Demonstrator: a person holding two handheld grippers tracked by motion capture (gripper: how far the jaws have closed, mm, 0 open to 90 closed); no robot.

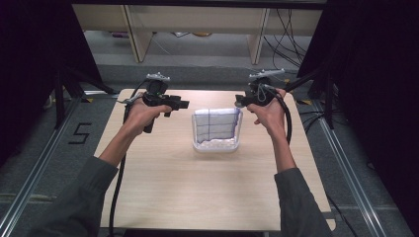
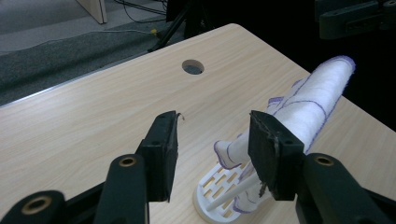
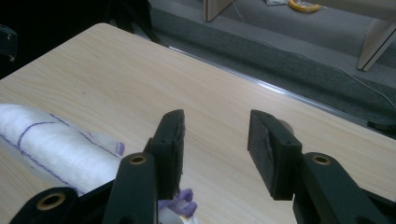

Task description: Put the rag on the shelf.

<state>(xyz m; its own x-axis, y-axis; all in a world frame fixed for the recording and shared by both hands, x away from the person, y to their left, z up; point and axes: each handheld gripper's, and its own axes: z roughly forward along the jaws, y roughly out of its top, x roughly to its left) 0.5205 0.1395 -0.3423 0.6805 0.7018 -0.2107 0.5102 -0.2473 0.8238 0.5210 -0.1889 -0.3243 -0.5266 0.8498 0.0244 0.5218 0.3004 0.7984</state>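
Note:
A white cloth with purple grid lines (image 1: 215, 123) hangs over the raised back of a white slotted rack (image 1: 215, 146) in the middle of the table. In the left gripper view the cloth (image 2: 312, 95) is a thick roll above the rack's base (image 2: 218, 186). My left gripper (image 1: 184, 104) hovers to the left of the cloth, open, with nothing between its fingers (image 2: 161, 154). My right gripper (image 1: 240, 100) is held just right of the cloth's top edge, also open and empty. The right gripper view has the cloth (image 3: 51, 147) at lower left, beside the left finger (image 3: 169, 149).
The light wood table (image 1: 197, 192) has a round cable hole (image 2: 193, 66) near its far edge. Beyond it lie grey floor, wooden furniture legs (image 1: 136, 34) and cables (image 1: 289, 42). Black curtains and tripod legs (image 1: 66, 84) flank both sides.

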